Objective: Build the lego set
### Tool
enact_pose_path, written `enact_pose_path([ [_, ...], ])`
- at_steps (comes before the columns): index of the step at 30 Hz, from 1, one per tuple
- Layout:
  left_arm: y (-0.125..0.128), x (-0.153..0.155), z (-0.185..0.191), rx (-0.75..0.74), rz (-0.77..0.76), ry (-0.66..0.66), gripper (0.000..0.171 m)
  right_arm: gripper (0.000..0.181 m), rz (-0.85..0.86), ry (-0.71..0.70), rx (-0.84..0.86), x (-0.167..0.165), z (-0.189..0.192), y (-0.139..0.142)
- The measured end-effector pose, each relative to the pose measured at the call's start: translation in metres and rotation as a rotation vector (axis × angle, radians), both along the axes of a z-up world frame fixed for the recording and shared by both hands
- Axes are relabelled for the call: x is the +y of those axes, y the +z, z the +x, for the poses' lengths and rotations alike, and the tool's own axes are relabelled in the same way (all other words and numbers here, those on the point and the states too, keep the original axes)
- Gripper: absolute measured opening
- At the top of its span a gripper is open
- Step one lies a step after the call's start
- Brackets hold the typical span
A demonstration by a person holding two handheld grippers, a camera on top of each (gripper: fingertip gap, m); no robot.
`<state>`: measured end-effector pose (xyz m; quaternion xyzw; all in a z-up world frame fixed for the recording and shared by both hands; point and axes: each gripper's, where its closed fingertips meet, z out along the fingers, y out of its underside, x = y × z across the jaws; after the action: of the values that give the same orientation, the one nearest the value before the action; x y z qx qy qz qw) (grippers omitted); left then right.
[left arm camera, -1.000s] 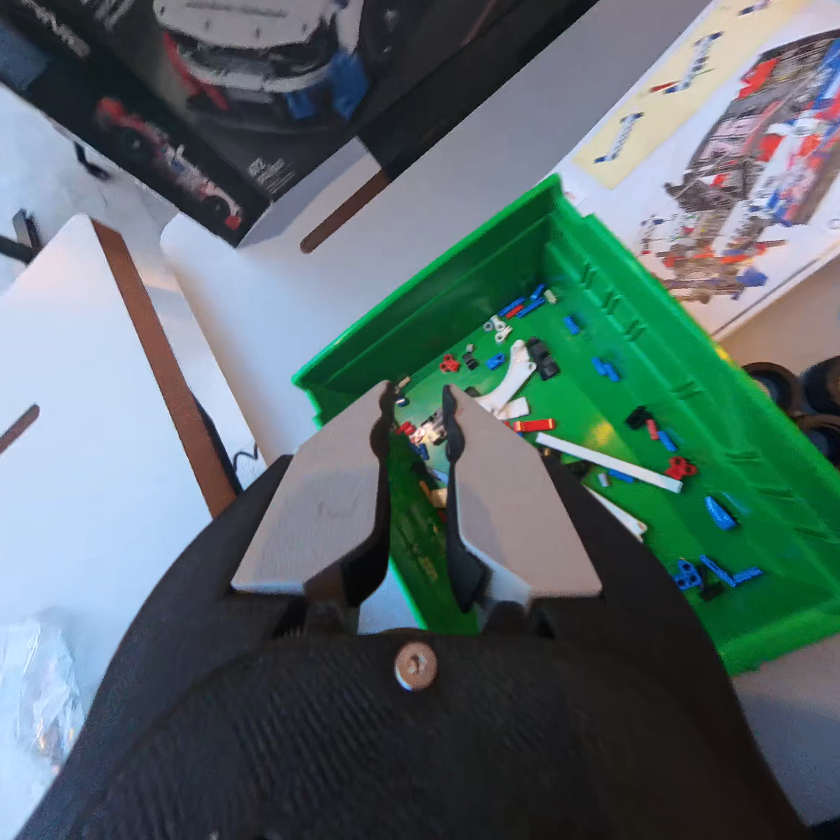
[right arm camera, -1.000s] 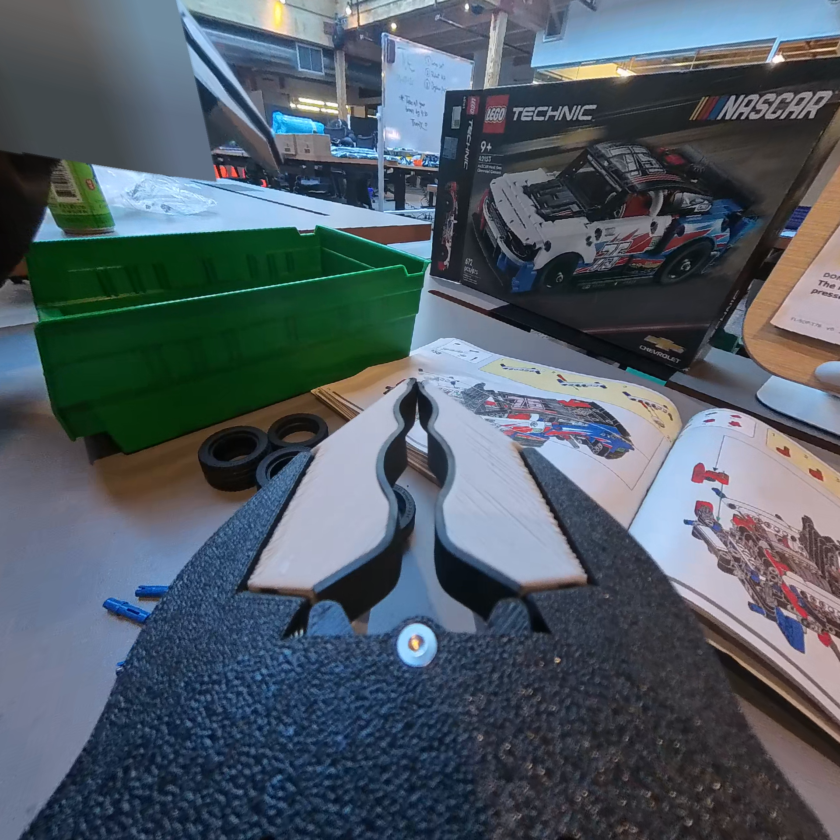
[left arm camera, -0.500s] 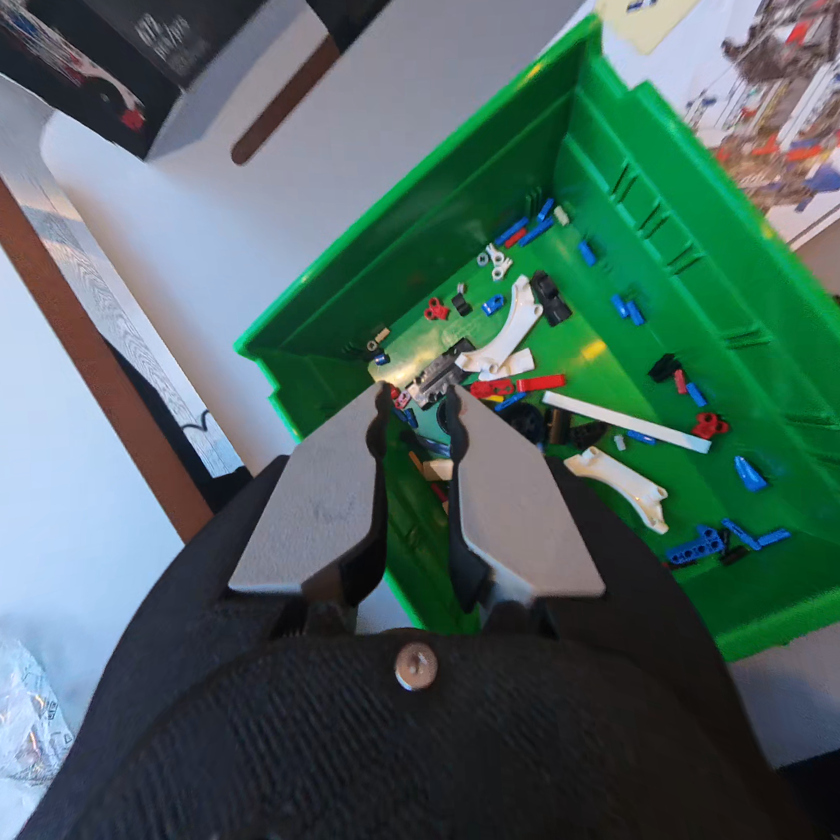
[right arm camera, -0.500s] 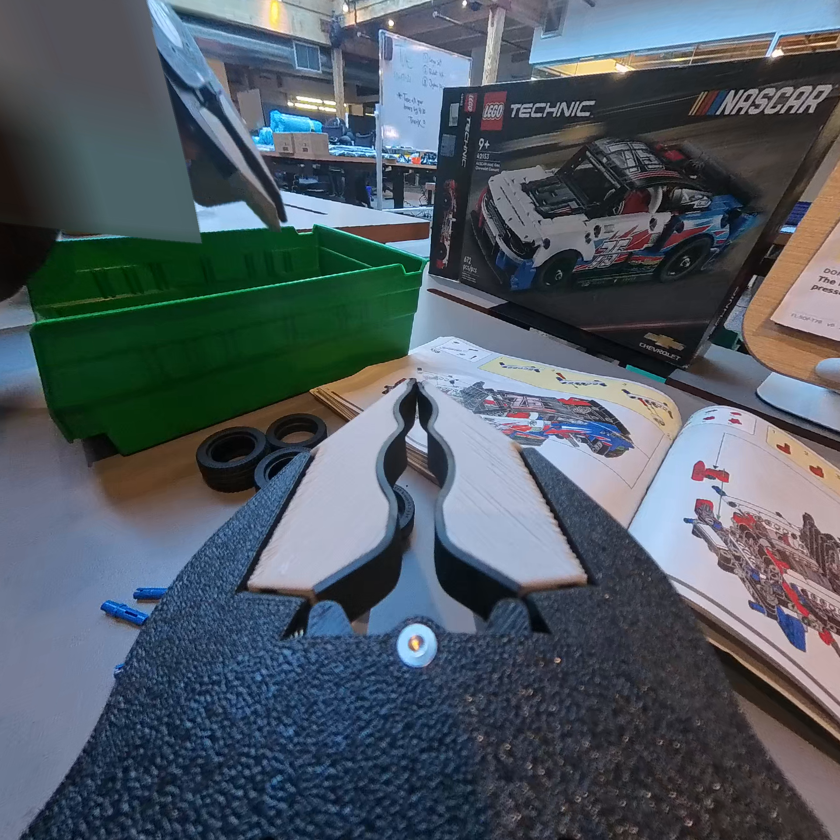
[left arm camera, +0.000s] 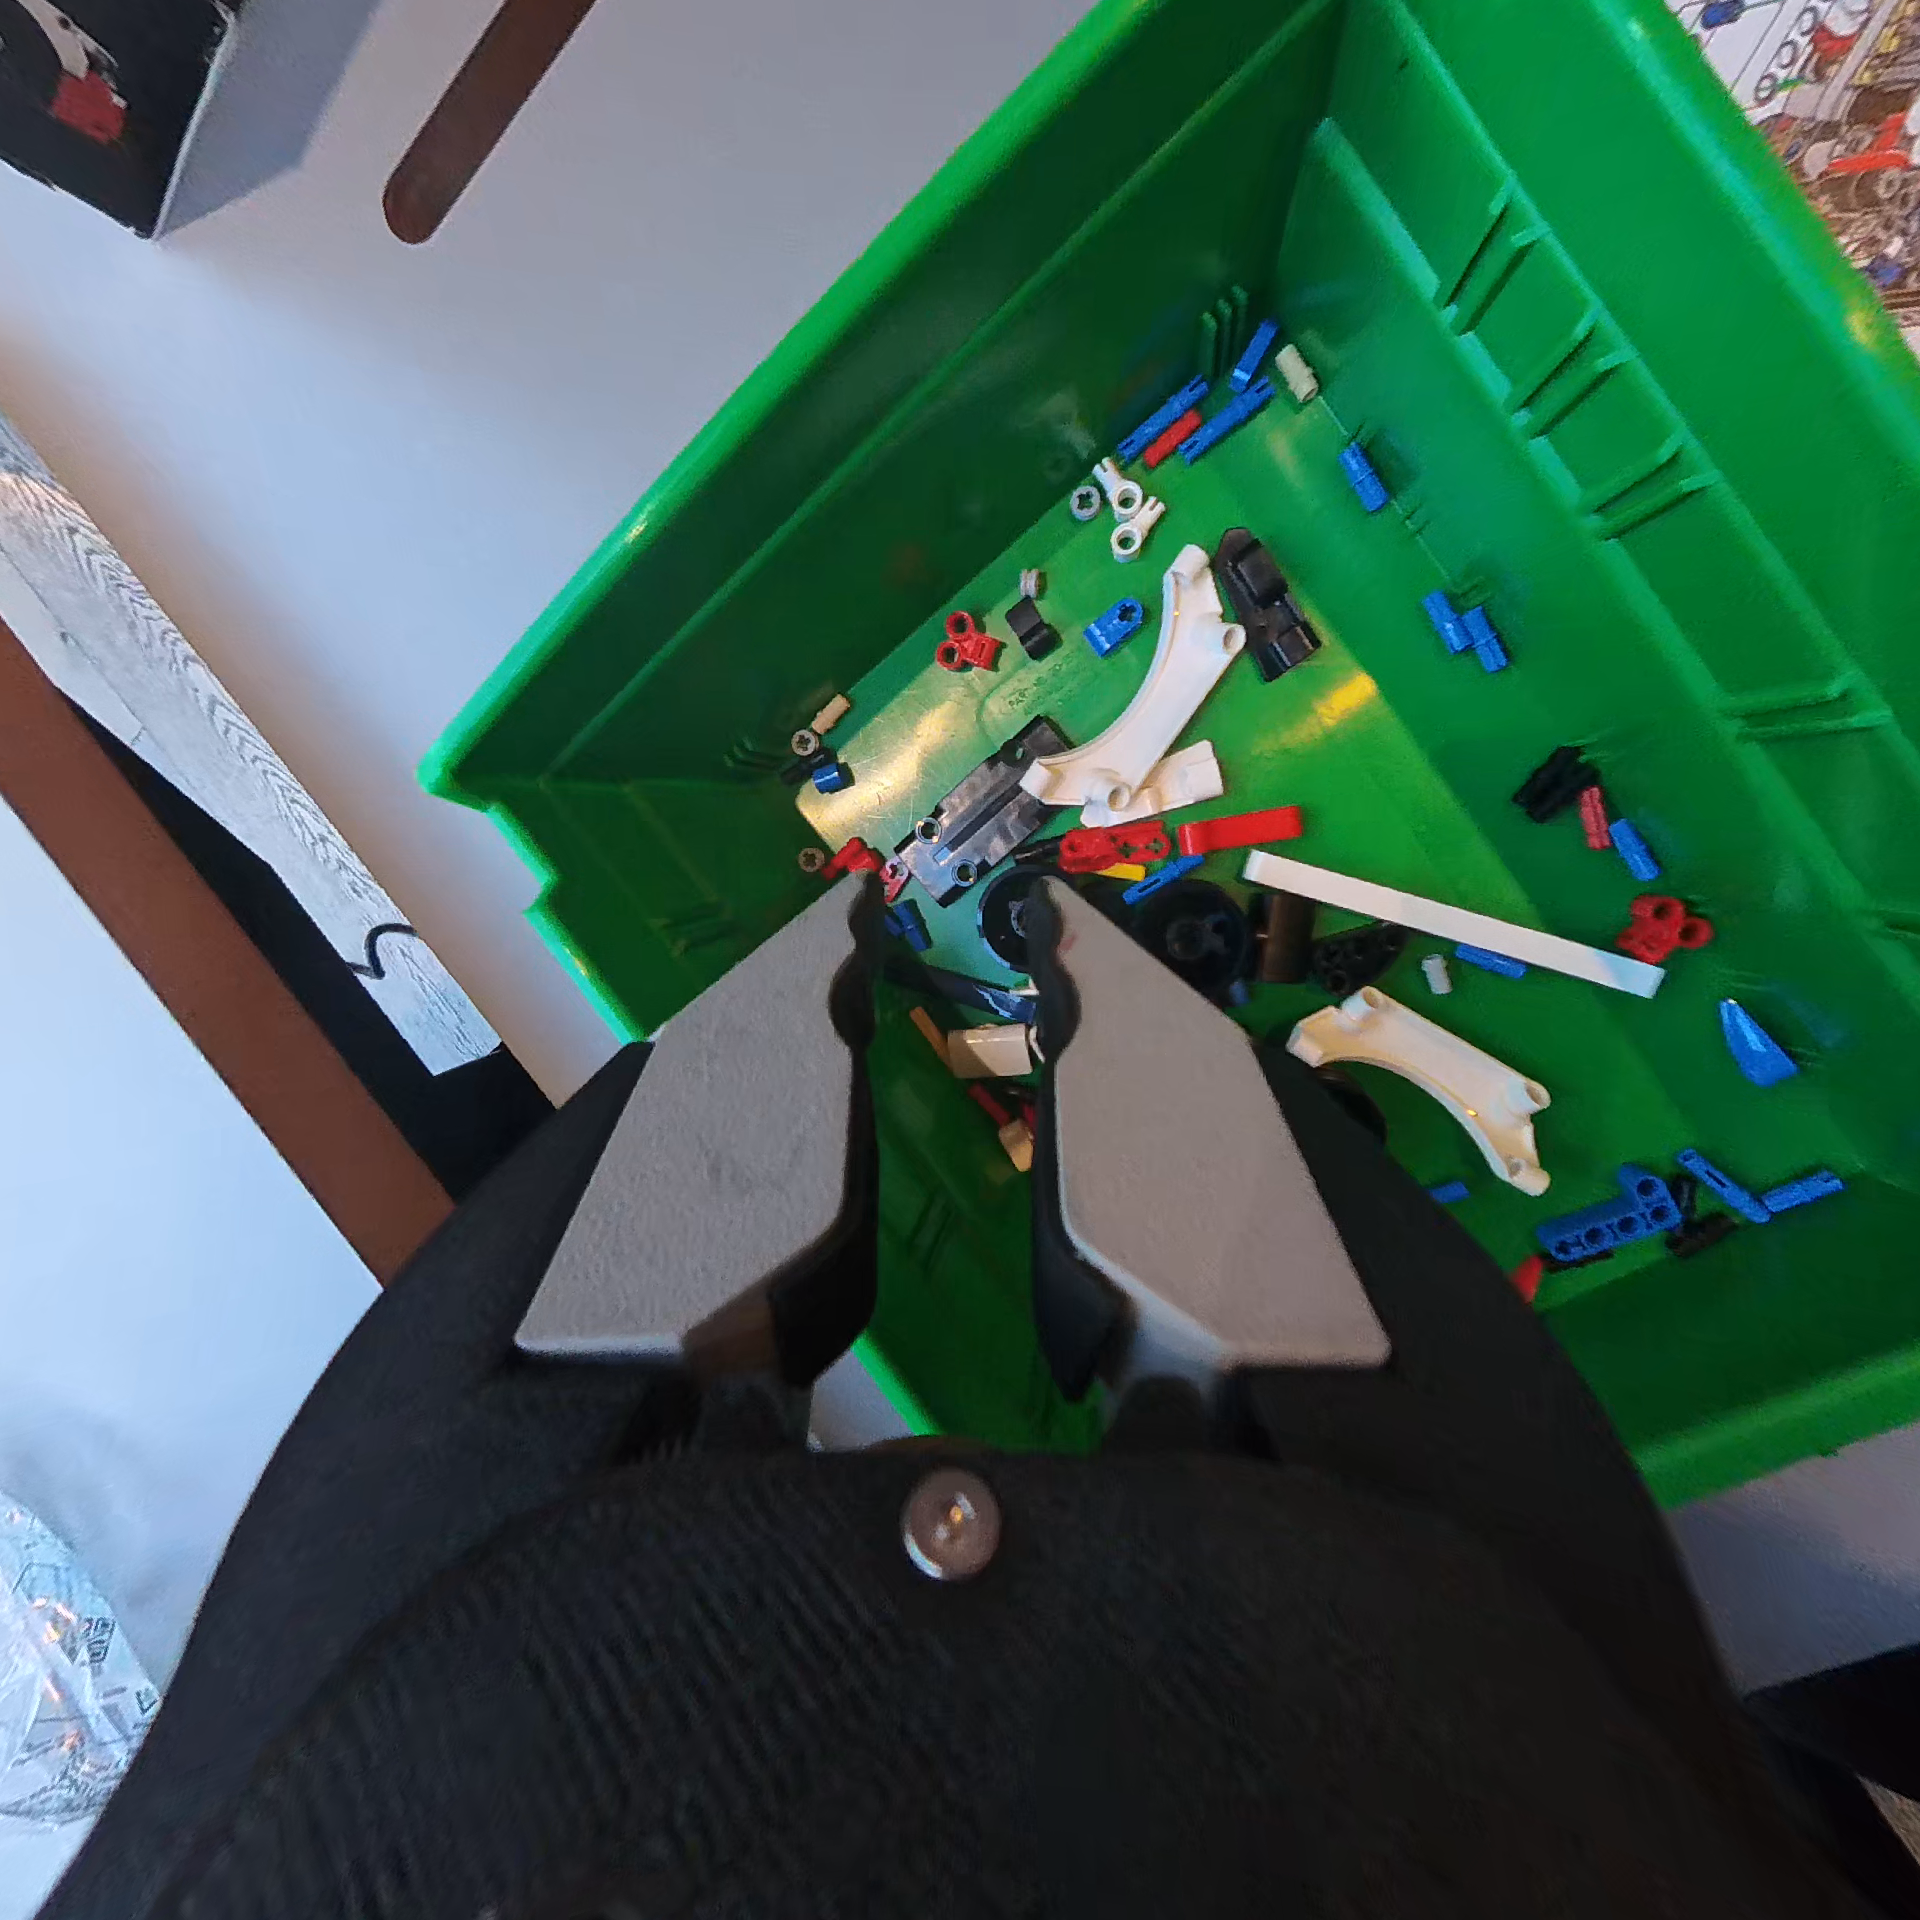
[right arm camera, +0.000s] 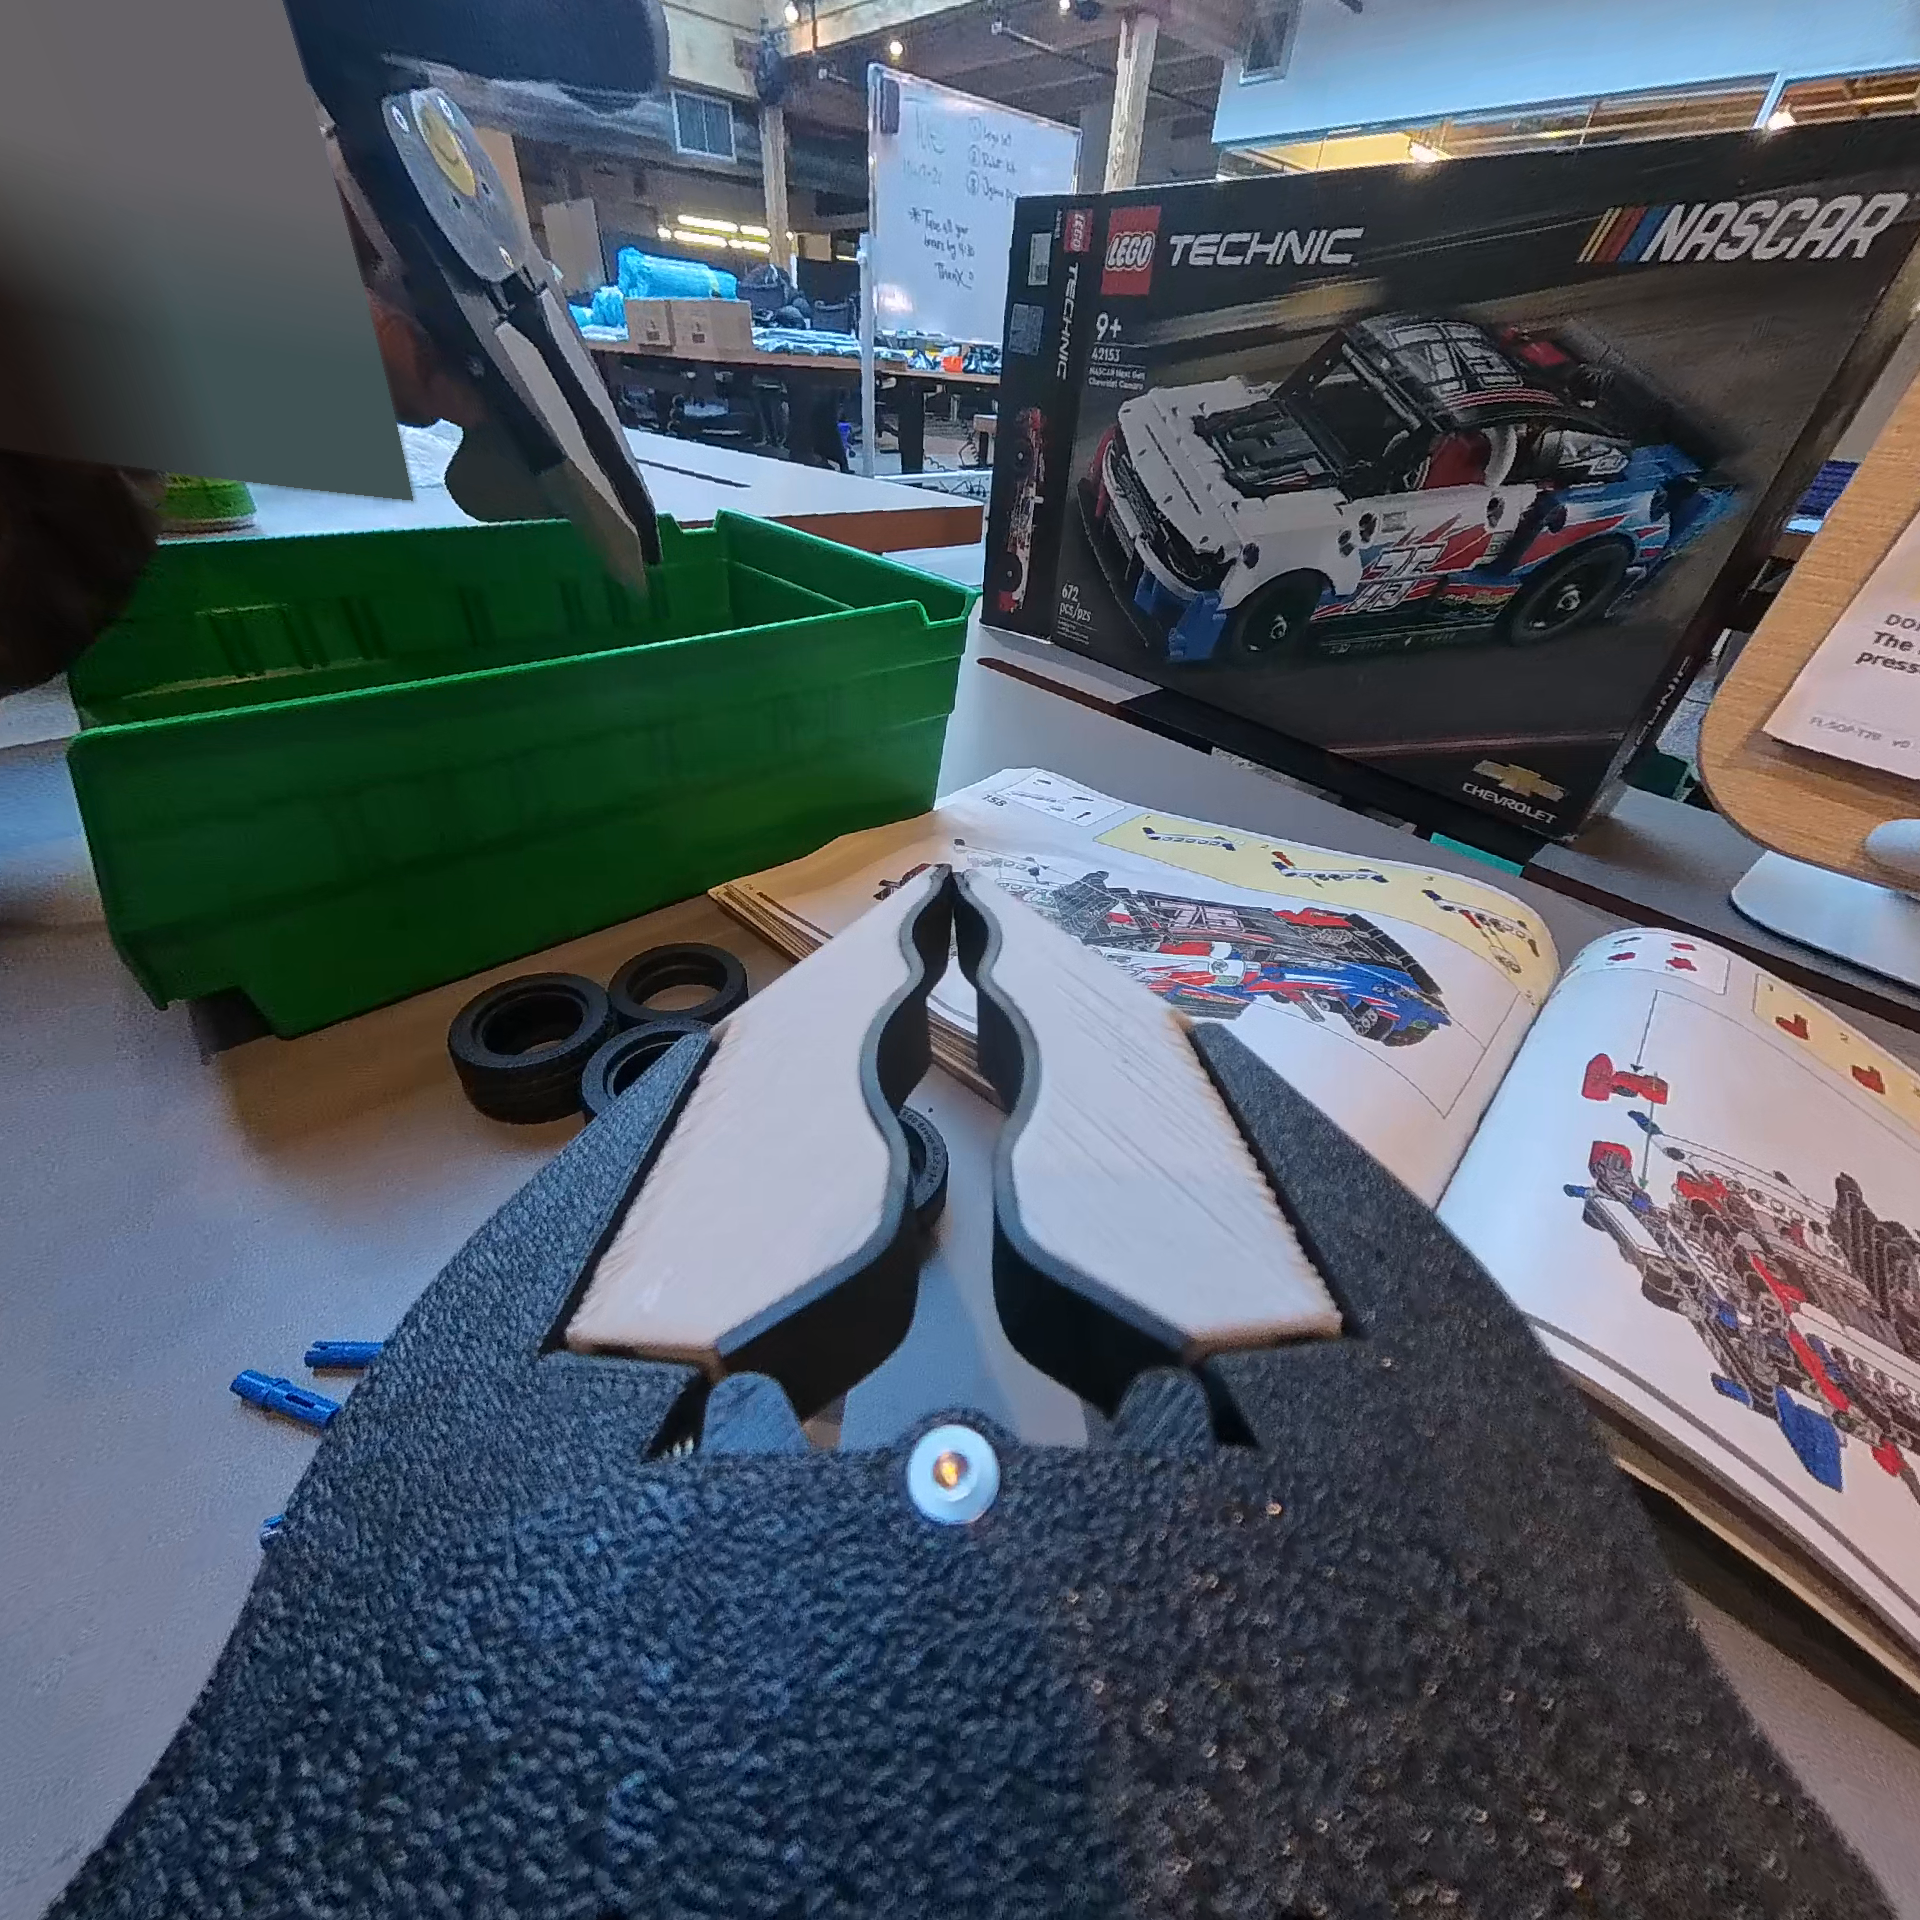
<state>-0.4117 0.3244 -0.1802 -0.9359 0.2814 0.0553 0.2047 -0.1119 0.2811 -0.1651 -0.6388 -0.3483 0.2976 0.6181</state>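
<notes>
Green bin (left arm camera: 1039,312) is the landmark; loose lego pieces (left arm camera: 1195,810) are scattered across its floor. Left gripper (left arm camera: 951,899) hangs over the bin's near corner, jaws spread, empty, tips above a black wheel hub (left arm camera: 1003,920). Right gripper (right arm camera: 951,883) sits outside the bin beside the instruction booklet (right arm camera: 1299,935), fingers nearly pressed together, holding nothing. Step judged: part selection. Next: descend, pinch one piece.
</notes>
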Motion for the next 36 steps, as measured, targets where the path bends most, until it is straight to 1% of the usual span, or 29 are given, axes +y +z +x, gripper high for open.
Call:
enact_pose_path([
  [11,-0.003,-0.002,0.000,0.011,-0.016,-0.006,0.026,0.000,-0.002,0.000,0.003,0.000,0.000,0.000],
  [16,-0.009,0.001,0.004,0.023,-0.026,-0.007,0.023,0.000,-0.002,0.001,0.000,0.000,0.000,0.000],
  [20,-0.028,0.005,0.008,0.084,-0.066,0.002,0.016,0.000,-0.003,0.001,0.001,0.001,0.000,0.000],
  [25,-0.067,-0.011,0.000,0.209,-0.235,-0.010,0.012,0.000,-0.002,0.001,0.002,0.000,0.000,0.000],
  [26,-0.072,-0.013,0.002,0.211,-0.254,-0.022,0.000,0.000,-0.002,0.001,0.003,0.000,0.000,0.000],
  [27,-0.074,-0.014,0.005,0.204,-0.263,-0.034,0.000,0.000,-0.003,0.002,0.003,0.000,0.000,0.000],
  [29,-0.075,-0.019,0.013,0.175,-0.282,-0.069,0.000,0.000,-0.003,0.002,0.005,0.000,0.000,0.000],
  [31,-0.075,-0.030,0.029,0.087,-0.329,-0.130,0.000,0.000,-0.005,0.003,0.006,0.000,0.000,0.000],
  [32,-0.072,-0.030,0.033,0.065,-0.321,-0.147,0.001,0.000,-0.006,0.004,0.007,0.001,0.000,0.000],
  [33,-0.067,-0.026,0.031,0.067,-0.288,-0.138,0.003,0.000,-0.007,0.004,0.008,0.001,0.000,0.000],
  [36,-0.055,-0.010,0.019,0.062,-0.210,-0.052,0.008,0.000,-0.008,0.005,0.011,0.001,0.001,0.001],
])
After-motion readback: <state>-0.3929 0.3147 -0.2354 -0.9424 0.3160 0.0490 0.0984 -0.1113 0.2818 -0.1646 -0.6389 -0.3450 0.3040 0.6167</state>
